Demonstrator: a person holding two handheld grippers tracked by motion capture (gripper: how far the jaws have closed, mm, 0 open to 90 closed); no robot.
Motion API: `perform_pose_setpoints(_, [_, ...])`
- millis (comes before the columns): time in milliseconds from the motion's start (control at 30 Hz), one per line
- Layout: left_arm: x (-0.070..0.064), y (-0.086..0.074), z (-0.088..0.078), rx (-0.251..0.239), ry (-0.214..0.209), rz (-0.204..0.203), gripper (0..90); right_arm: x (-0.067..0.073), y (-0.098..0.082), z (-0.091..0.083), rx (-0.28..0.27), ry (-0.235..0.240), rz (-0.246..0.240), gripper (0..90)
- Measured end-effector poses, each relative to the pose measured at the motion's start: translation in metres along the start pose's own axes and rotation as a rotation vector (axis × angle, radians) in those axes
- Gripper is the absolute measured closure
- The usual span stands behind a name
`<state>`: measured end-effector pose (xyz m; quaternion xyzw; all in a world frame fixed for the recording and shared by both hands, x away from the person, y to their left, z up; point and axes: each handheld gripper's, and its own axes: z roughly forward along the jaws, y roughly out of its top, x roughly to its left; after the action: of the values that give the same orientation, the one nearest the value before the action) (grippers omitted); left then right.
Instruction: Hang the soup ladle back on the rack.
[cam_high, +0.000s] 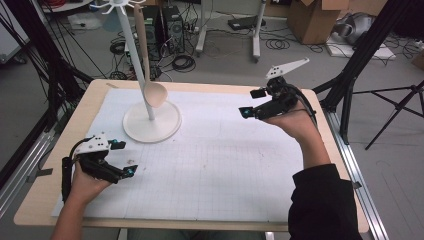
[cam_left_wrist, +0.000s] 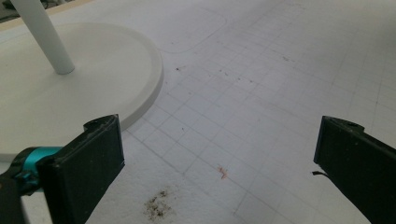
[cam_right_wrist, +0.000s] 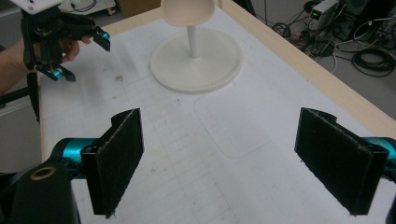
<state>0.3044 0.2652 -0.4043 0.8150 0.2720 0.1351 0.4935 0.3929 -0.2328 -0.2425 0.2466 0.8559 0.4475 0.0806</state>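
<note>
A white hanger stand (cam_high: 151, 123) with a round base stands at the back left of the gridded white mat (cam_high: 210, 170). A pale wooden spoon (cam_high: 155, 94) hangs along the stand's pole, bowl down, just above the base. My left gripper (cam_high: 126, 158) hovers open and empty at the front left, near the base rim (cam_left_wrist: 140, 93); its own view shows it (cam_left_wrist: 217, 158) over bare mat. My right gripper (cam_high: 251, 103) is held open and empty above the back right. Between its jaws (cam_right_wrist: 219, 158) I see the stand base (cam_right_wrist: 196, 60), the spoon bowl (cam_right_wrist: 187, 11) and the left gripper (cam_right_wrist: 70, 42).
The mat lies on a light wooden table (cam_high: 45, 200). A small dark smudge (cam_left_wrist: 156, 205) marks the mat in front of the left gripper. Beyond the table are cables (cam_high: 182, 62), cardboard boxes (cam_high: 315, 20) and black tripod legs (cam_high: 395, 105).
</note>
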Motion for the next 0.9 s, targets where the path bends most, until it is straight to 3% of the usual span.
perform_pose_setpoints(567, [0.002, 0.0, -0.004, -0.019, 0.003, -0.005, 1.8, 0.011, -0.07, 0.001, -0.074, -0.003, 0.032, 8.2])
perform_pose_setpoints(667, [0.003, 0.0, -0.004, -0.021, 0.004, -0.008, 1.8, 0.014, -0.086, 0.002, -0.087, -0.003, 0.052, 3.1])
perform_pose_setpoints(900, [0.004, 0.0, -0.005, -0.022, 0.002, -0.009, 1.8, 0.018, -0.124, 0.012, -0.115, 0.014, 0.105, 1.9])
